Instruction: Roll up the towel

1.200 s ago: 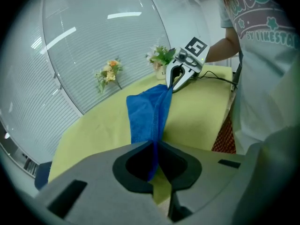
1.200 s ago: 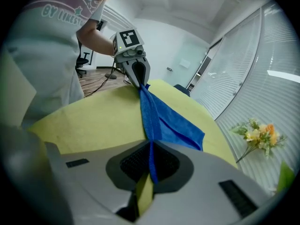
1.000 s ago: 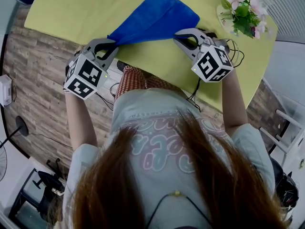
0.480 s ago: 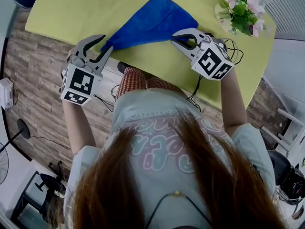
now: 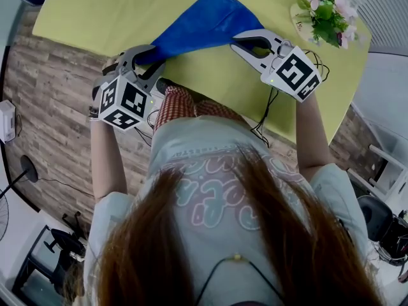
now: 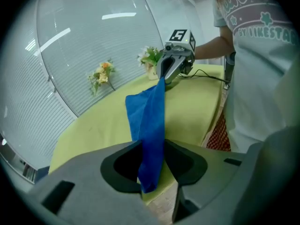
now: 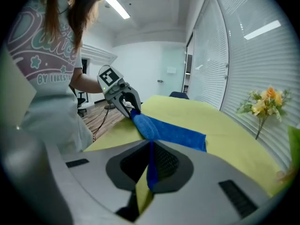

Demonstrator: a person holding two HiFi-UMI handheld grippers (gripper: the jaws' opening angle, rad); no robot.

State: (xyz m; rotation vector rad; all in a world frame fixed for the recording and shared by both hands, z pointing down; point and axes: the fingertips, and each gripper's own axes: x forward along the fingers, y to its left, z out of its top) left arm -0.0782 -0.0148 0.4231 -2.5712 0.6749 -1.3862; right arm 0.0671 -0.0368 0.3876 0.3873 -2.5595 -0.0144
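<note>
Towel [image 5: 204,25]: blue, its near edge strung between the two grippers at the table's near edge, the rest lying across the top.
Left gripper [image 5: 148,56]: jaws have just been opening and stand partly apart, with the towel's corner between them, unpressed.
Right gripper [image 5: 241,42]: jaws pinched together on the other near corner.
Table [image 5: 95,11]: yellow-green.
Flowers [image 5: 326,13]: far right, apart from the towel.

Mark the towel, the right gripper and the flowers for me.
towel [image 5: 204,24]: head view, middle of the blue cloth.
right gripper [image 5: 234,42]: head view, between its fingertips at the towel's edge.
flowers [image 5: 326,14]: head view, leaves at the bunch's middle.
</note>
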